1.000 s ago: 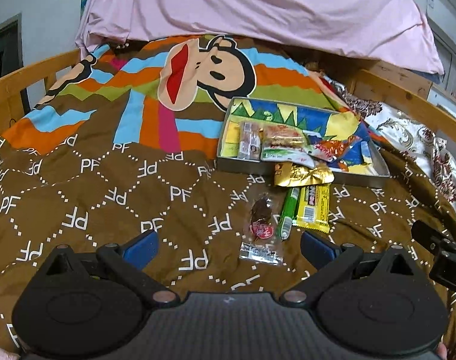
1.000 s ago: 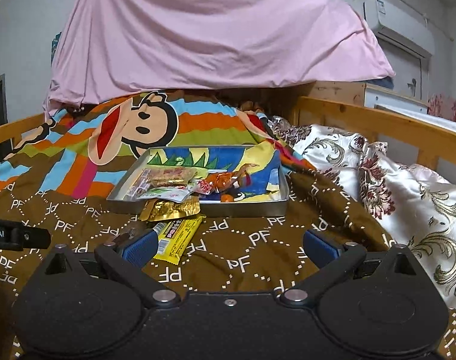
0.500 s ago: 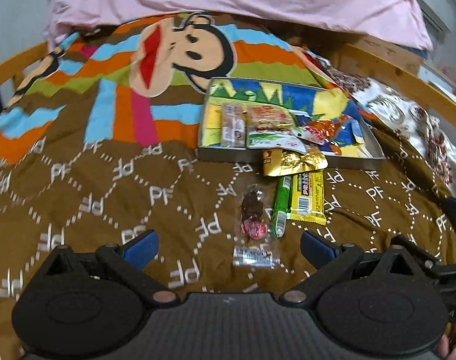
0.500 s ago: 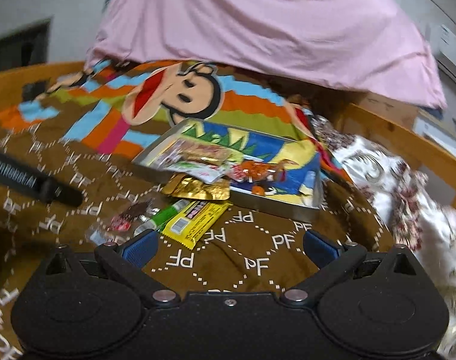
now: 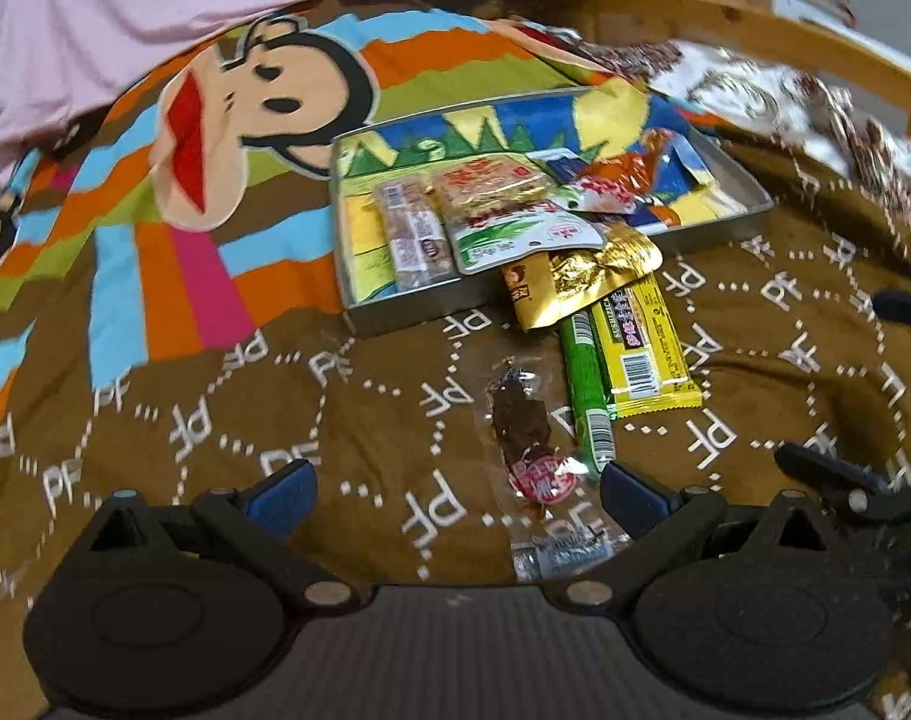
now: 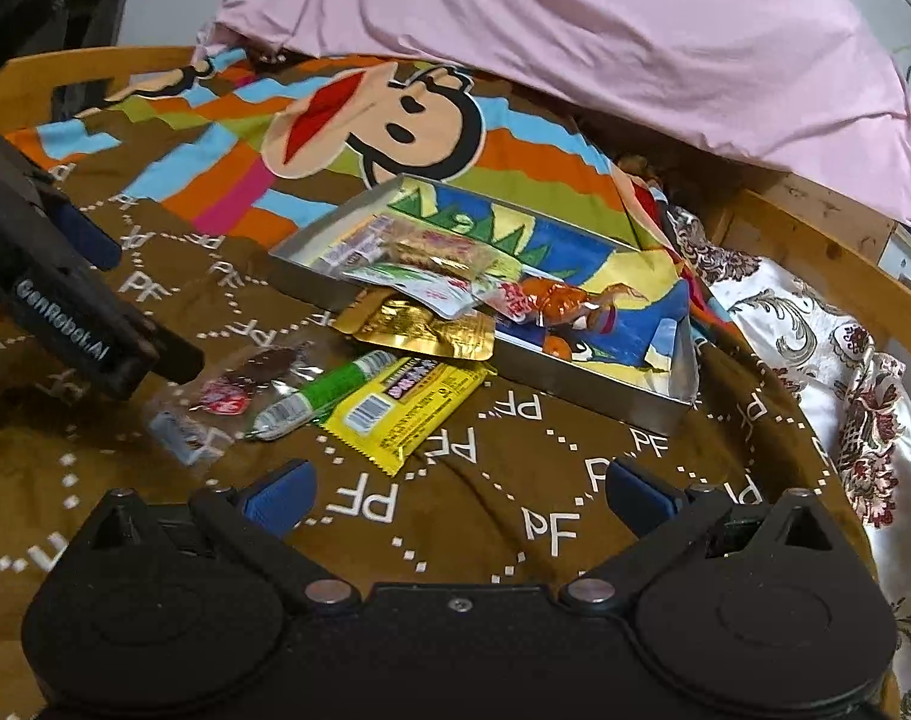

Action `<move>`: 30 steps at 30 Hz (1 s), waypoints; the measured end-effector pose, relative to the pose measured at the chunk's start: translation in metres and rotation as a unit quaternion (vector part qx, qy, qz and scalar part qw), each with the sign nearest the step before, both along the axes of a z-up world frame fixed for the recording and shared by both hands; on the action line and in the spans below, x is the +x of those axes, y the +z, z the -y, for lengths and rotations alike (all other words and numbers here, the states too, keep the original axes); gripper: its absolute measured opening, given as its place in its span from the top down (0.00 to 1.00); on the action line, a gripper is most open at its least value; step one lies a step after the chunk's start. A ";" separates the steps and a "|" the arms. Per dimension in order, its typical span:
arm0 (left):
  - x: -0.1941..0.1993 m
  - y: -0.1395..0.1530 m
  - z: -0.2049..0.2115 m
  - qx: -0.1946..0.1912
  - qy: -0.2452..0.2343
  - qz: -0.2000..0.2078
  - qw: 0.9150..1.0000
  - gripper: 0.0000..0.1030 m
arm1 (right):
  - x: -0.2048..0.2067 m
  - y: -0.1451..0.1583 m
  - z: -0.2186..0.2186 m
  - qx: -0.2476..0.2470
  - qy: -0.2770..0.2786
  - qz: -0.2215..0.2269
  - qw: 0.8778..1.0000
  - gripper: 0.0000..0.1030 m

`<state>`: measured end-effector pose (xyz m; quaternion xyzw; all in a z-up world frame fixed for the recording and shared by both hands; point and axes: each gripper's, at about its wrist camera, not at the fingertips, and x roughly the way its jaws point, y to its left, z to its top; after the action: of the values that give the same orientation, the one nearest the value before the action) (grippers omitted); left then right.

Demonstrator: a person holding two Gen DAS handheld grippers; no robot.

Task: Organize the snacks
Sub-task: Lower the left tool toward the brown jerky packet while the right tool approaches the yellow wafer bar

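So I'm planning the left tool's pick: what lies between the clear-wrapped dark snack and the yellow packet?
In the left wrist view, a green stick snack lies between the clear-wrapped dark snack and the yellow packet.

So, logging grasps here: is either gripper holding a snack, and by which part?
Nothing is held. The left gripper and right gripper are both open.

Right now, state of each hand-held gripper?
Left hand-held gripper: open, empty, above the clear-wrapped dark snack.
Right hand-held gripper: open, empty, near the yellow rectangular bar wrapper.
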<state>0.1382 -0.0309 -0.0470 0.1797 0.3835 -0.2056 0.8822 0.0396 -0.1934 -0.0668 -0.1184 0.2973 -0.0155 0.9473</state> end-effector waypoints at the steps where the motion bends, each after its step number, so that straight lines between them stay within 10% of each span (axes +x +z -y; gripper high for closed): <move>1: 0.002 -0.003 0.003 0.013 -0.008 0.005 1.000 0.01 | 0.005 -0.002 0.002 0.004 -0.006 -0.002 1.000 0.01; 9: 0.001 -0.027 0.021 0.096 -0.062 0.022 0.993 0.01 | 0.047 -0.018 0.018 0.072 -0.048 -0.034 0.996 0.01; 30: 0.023 -0.042 0.018 0.045 -0.041 -0.002 0.998 0.01 | 0.103 -0.038 0.010 0.089 -0.086 -0.052 0.991 0.01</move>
<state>0.1614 -0.0487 -0.0889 0.2348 0.3867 -0.2248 0.8630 0.1422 -0.2035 -0.1049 -0.0079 0.3551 -0.0642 0.9326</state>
